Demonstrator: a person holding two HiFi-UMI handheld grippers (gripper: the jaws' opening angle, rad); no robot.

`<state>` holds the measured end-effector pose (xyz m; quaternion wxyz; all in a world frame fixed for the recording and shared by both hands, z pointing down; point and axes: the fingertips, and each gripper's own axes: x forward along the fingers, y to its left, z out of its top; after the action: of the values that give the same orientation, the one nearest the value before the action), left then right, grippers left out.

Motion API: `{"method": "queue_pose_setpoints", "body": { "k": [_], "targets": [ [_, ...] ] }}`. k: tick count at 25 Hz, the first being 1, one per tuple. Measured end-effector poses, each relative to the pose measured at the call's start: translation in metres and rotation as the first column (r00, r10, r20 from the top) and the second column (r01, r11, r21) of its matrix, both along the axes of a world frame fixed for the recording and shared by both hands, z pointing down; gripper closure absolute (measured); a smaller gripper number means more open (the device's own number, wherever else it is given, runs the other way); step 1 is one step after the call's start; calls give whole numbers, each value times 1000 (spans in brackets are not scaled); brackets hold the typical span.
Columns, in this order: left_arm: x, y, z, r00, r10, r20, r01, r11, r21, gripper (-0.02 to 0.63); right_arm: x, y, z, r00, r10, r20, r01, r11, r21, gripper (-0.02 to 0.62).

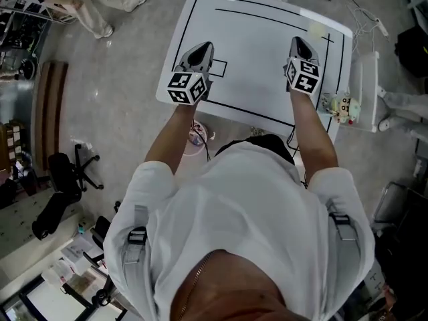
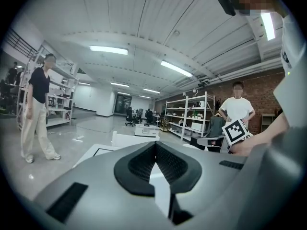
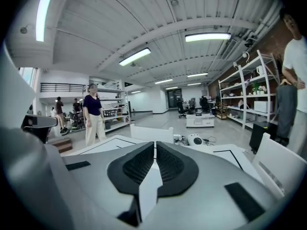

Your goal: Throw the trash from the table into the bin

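Blocking the near edge of the table, the person's shirt fills the lower head view. A pink round thing, possibly the bin, sits at 6 o'clock from the left gripper, half hidden by the forearm and the tabletop. A small, pale, crumpled scrap lies on the table by its far right corner, at 1 o'clock from the right gripper, near it but apart. Both grippers have their jaws pressed together with nothing between them. Their pads are black and ribbed, their bodies smooth grey. The table is white, glossy and round-cornered, with thin black lines.
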<state>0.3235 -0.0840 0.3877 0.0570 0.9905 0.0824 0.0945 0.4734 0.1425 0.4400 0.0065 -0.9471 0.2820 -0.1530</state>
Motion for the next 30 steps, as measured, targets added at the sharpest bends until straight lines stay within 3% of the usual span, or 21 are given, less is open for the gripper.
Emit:
{"method": "queue_pose_setpoints", "body": {
  "k": [7,10,13,17,22,30],
  "targets": [
    [42,26,26,996,74,59,-73,997,-17,597,46,46,46,984,159,82,-157,987,-24,577],
    [54,26,36,994,83,70,-82,996,-18,597,65,55,60,975,198,98,-196,980,-33,513],
    [58,25,46,993,86,85,-85,996,-26,597,78,60,72,967,229,112,-223,973,-64,355],
    [62,24,58,992,79,98,-76,997,-35,597,102,72,92,953,274,128,-261,959,-112,267],
    [59,10,62,993,48,110,-44,998,-39,597,125,80,104,940,307,149,-288,948,-137,241],
    [60,-6,66,993,7,120,-3,999,-35,597,147,78,123,943,277,182,-247,953,-174,238]
  ]
}}
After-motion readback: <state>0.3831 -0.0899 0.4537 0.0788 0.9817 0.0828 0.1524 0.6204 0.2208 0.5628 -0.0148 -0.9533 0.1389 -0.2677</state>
